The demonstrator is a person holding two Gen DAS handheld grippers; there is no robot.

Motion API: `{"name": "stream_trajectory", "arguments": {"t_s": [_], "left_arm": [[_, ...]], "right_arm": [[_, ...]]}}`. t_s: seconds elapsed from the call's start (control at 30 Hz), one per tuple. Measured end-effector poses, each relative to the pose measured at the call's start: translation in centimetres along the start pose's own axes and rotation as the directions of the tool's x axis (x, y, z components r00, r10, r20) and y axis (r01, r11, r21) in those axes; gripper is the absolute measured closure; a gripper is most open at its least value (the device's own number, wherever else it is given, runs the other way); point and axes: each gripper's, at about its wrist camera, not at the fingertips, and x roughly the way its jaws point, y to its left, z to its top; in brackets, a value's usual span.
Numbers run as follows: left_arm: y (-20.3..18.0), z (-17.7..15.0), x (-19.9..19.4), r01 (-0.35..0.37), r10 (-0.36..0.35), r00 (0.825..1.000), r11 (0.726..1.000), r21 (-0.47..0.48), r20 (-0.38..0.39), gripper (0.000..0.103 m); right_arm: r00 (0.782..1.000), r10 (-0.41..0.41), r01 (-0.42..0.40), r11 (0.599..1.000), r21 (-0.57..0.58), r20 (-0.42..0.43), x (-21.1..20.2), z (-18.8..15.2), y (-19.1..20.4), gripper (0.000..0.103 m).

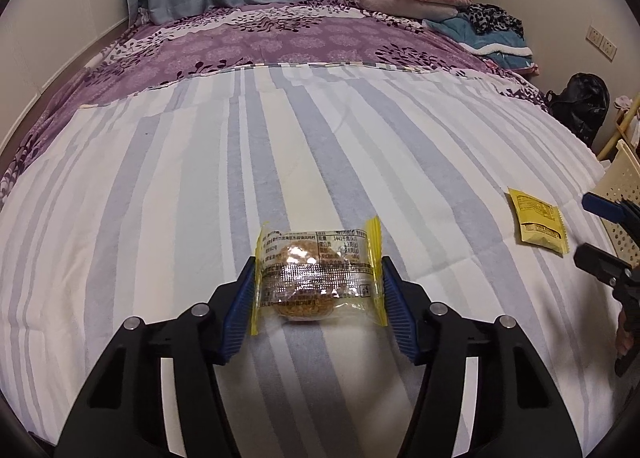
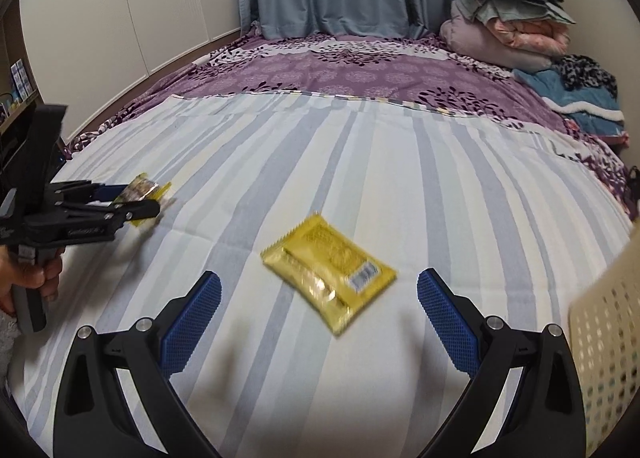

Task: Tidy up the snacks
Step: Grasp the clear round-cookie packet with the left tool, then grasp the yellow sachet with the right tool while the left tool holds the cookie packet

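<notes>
My left gripper [image 1: 318, 278] is shut on a clear, yellow-edged wrapper with a round brown pastry [image 1: 316, 278], its blue pads against both wrapper ends, just above the striped bed sheet. In the right wrist view it shows at the far left, holding the pastry [image 2: 140, 192]. A flat yellow snack packet [image 2: 330, 278] lies on the sheet just ahead of my right gripper [image 2: 318, 294], which is open and empty. The packet also shows in the left wrist view [image 1: 538, 220], with the right gripper [image 1: 600, 232] beside it.
A cream perforated plastic basket [image 2: 604, 342] stands at the bed's right edge, also in the left wrist view [image 1: 626, 186]. Folded blankets [image 2: 512, 26] are piled at the far right of the bed. A black bag [image 1: 582, 102] sits on the floor.
</notes>
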Motion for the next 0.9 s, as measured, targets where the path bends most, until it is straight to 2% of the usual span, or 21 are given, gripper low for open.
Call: {"name": "stream_trajectory", "arguments": {"t_s": [0.27, 0.37, 0.53, 0.6, 0.8, 0.9], "left_arm": [[0.3, -0.5, -1.1, 0.001, -0.001, 1.0, 1.0, -0.014, 0.009, 0.042], [0.3, -0.6, -1.1, 0.002, -0.002, 1.0, 1.0, -0.014, 0.009, 0.042], [0.4, -0.7, -1.1, 0.004, -0.004, 1.0, 1.0, -0.017, 0.009, 0.042], [0.3, -0.9, -1.3, 0.008, -0.008, 1.0, 1.0, -0.018, 0.014, 0.042], [0.1, -0.8, -1.4, 0.008, -0.007, 1.0, 1.0, -0.015, 0.017, 0.042], [0.1, -0.7, -1.4, 0.004, -0.003, 1.0, 1.0, -0.016, 0.012, 0.041]], "right_arm": [[0.994, 0.082, -0.082, 0.997, 0.005, -0.067, 4.1, 2.1, -0.6, 0.005], [0.989, 0.103, -0.103, 0.995, 0.002, -0.109, 4.8, 1.6, -0.3, 0.005], [0.978, 0.161, -0.168, 0.985, -0.044, -0.135, 3.6, -0.5, 1.7, 0.005], [0.978, 0.16, -0.17, 0.984, -0.062, -0.132, 3.1, -1.1, 2.3, 0.005], [0.991, 0.045, -0.045, 0.999, 0.001, -0.123, 3.2, -0.8, 0.9, 0.007], [0.992, -0.017, 0.015, 1.0, -0.016, -0.121, 3.6, -0.4, 1.0, 0.018]]}}
